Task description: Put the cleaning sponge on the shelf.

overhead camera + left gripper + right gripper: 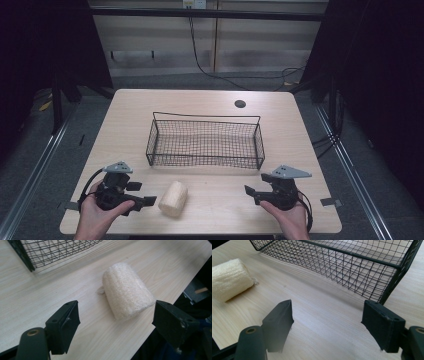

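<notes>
Pale wood-grain table fronts a dim room, with an empty black wire-mesh basket at its middle. Nothing looks done yet: the cream, rough-fibred cylindrical sponge lies on its side near the front edge, just right of the left gripper, apart from the basket. In the left gripper view the sponge sits ahead between wide-spread, empty jaws. The right gripper is likewise wide open and empty, well apart from the sponge. Probably grasping, lifting and dropping it into the basket all remain.
</notes>
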A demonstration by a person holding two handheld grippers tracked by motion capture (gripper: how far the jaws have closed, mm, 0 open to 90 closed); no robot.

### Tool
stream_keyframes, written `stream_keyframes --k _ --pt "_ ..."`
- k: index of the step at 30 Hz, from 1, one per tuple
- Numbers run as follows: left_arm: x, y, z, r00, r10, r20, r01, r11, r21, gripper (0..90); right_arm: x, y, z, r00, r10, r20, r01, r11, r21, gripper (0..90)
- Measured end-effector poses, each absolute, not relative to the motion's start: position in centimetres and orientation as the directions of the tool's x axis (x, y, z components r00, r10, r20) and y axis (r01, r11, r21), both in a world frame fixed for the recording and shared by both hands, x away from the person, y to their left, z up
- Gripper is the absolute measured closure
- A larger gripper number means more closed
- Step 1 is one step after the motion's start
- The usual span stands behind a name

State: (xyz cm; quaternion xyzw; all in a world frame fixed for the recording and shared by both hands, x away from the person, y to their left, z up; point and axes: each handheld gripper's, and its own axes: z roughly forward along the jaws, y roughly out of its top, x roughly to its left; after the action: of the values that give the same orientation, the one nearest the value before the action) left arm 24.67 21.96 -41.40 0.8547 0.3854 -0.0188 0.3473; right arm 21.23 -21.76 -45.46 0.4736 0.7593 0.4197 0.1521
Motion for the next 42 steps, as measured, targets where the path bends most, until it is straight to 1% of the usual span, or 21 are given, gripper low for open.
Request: stream_keyframes --k 1,2,7,11,17,21,26,30,34,37,39,41,42 --pt "24.6 21.2 -40.9 0.71 0.655 -0.26 0.665 -0.5 0.555 28.1 21.2 -21.8 -45.5 -0.503 0.849 0.163 0.592 0.202 0.78 24.1" --pt "24.6 20.8 -40.7 0.714 0.652 -0.254 0.662 -0.511 0.549 28.9 21.2 -21.8 -45.5 -0.502 0.849 0.163 0.592 0.2 0.78 23.9" --pt "24.8 19.4 -40.2 0.736 0.627 -0.255 0.65 -0.549 0.525 27.6 21.4 -21.7 -45.5 -0.501 0.85 0.164 0.597 0.202 0.776 23.5" --pt "25.5 18.2 -39.9 0.73 0.636 -0.251 0.666 -0.577 0.473 27.2 21.4 -21.7 -45.5 -0.507 0.846 0.166 0.596 0.205 0.776 23.4" --pt "26.4 17.6 -39.5 0.714 0.654 -0.251 0.686 -0.581 0.437 24.2 21.4 -21.7 -45.6 -0.509 0.843 0.172 0.599 0.203 0.775 23.1" --pt "27.0 16.7 -38.8 0.711 0.662 -0.237 0.689 -0.587 0.424 24.3 21.4 -21.6 -45.7 -0.507 0.844 0.173 0.604 0.205 0.77 23.0" --pt "27.6 15.9 -38.7 0.693 0.681 -0.235 0.709 -0.586 0.392 24.4 21.4 -21.7 -45.7 -0.508 0.844 0.174 0.603 0.204 0.771 22.4" --pt "27.9 15.6 -38.7 0.688 0.687 -0.235 0.714 -0.584 0.385 25.6 21.4 -21.7 -45.7 -0.51 0.842 0.176 0.603 0.205 0.771 22.1" --pt "28.1 14.9 -38.8 0.696 0.679 -0.233 0.713 -0.616 0.335 27.3 21.4 -21.6 -45.7 -0.512 0.842 0.172 0.604 0.21 0.769 21.9" --pt "28.5 14.5 -39.0 0.699 0.675 -0.236 0.713 -0.632 0.303 26.8 21.5 -21.6 -45.7 -0.511 0.842 0.172 0.605 0.21 0.768 21.7" --pt "28.8 14.3 -39.2 0.691 0.682 -0.239 0.722 -0.631 0.283 24.3 21.5 -21.6 -45.8 -0.51 0.843 0.172 0.607 0.21 0.767 21.5" --pt "29.0 14.1 -39.2 0.69 0.683 -0.242 0.723 -0.634 0.273 23.4 21.5 -21.6 -45.8 -0.513 0.841 0.175 0.608 0.211 0.766 21.5" --pt "29.0 14.0 -39.2 0.686 0.682 -0.252 0.727 -0.626 0.282 22.7 21.5 -21.6 -45.8 -0.512 0.841 0.175 0.608 0.212 0.765 21.5"
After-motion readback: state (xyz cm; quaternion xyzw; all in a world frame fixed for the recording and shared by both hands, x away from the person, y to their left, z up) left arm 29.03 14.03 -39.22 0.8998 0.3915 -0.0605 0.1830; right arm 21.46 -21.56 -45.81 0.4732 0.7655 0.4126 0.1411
